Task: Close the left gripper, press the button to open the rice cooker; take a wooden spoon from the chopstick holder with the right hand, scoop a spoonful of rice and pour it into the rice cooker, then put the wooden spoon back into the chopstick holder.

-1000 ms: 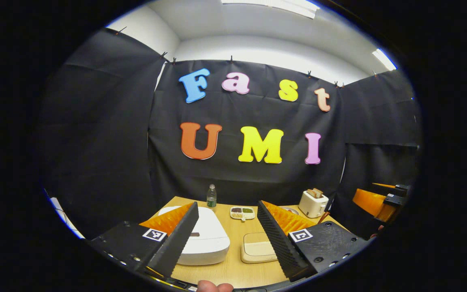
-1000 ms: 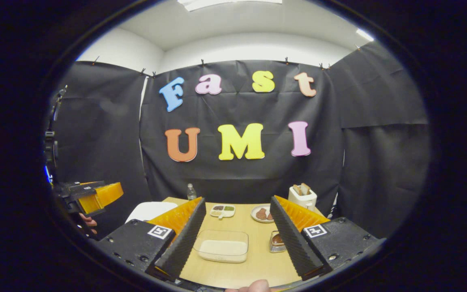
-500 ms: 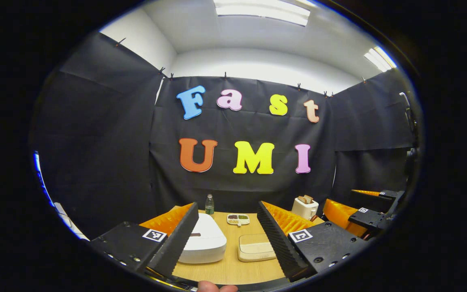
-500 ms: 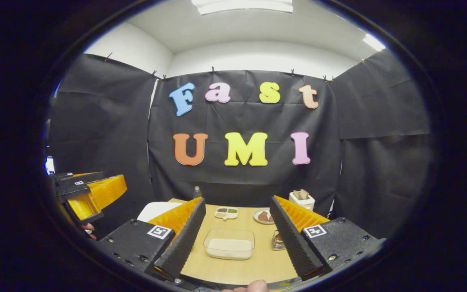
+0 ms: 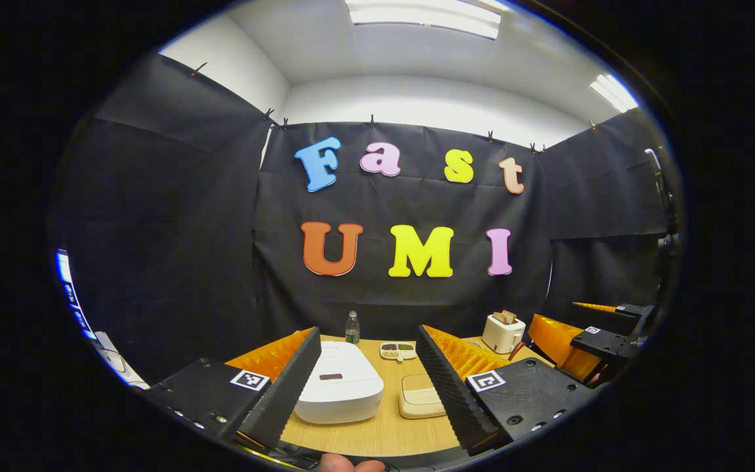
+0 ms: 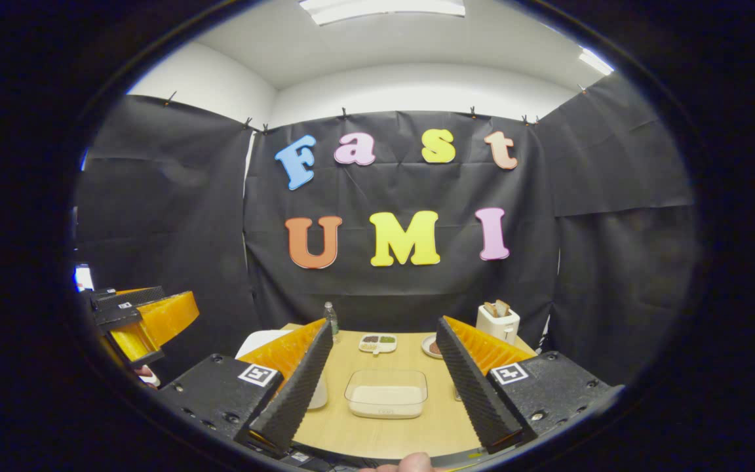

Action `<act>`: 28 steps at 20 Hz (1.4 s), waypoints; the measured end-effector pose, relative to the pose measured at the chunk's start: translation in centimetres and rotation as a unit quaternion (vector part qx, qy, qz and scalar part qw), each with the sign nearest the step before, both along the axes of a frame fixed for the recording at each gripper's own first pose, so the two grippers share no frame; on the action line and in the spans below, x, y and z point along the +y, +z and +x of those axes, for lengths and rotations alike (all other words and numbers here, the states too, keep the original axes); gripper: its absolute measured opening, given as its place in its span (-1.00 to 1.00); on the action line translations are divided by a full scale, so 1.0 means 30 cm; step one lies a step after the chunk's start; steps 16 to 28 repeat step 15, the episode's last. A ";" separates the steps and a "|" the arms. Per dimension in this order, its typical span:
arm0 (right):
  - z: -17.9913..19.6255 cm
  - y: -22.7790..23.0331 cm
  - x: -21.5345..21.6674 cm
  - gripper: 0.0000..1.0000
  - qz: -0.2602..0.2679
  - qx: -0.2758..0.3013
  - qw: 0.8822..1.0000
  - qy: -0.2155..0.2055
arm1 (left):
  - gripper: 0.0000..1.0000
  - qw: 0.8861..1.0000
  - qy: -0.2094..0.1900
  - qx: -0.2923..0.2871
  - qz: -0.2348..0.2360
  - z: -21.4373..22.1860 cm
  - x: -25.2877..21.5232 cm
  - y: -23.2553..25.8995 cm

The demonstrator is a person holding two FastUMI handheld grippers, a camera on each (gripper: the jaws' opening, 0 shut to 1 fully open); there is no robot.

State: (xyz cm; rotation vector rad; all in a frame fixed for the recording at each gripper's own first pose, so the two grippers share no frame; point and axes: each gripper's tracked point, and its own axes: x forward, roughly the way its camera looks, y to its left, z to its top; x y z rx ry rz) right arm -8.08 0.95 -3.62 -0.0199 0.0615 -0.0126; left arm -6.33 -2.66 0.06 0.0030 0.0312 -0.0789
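Left gripper [image 5: 367, 367] jaws spread, empty, low in frame above the table [image 5: 377, 436]. White rice cooker [image 5: 338, 392], lid down, sits between its fingers, lower centre. Right gripper [image 6: 384, 367] also spread, empty; clear rice container [image 6: 387, 393] lies between its fingers. Toaster [image 6: 497, 323] at right rear.

Over the last second both views tipped upward, the rice cooker [image 5: 340, 392] sliding right between the left claw [image 5: 367, 377] fingers, while the right claw [image 5: 587, 334] edged into the frame's lower right.
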 end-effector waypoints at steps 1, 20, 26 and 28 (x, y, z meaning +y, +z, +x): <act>-0.003 -0.001 -0.002 1.00 0.000 0.001 1.000 -0.001 | 0.89 1.000 -0.001 -0.001 0.001 -0.004 0.000 0.000; 0.002 -0.010 -0.042 1.00 0.007 0.006 1.000 -0.005 | 0.88 1.000 -0.006 0.006 0.007 0.009 -0.043 -0.003; 0.002 -0.010 -0.042 1.00 0.007 0.006 1.000 -0.005 | 0.88 1.000 -0.006 0.006 0.007 0.009 -0.043 -0.003; 0.002 -0.010 -0.042 1.00 0.007 0.006 1.000 -0.005 | 0.88 1.000 -0.006 0.006 0.007 0.009 -0.043 -0.003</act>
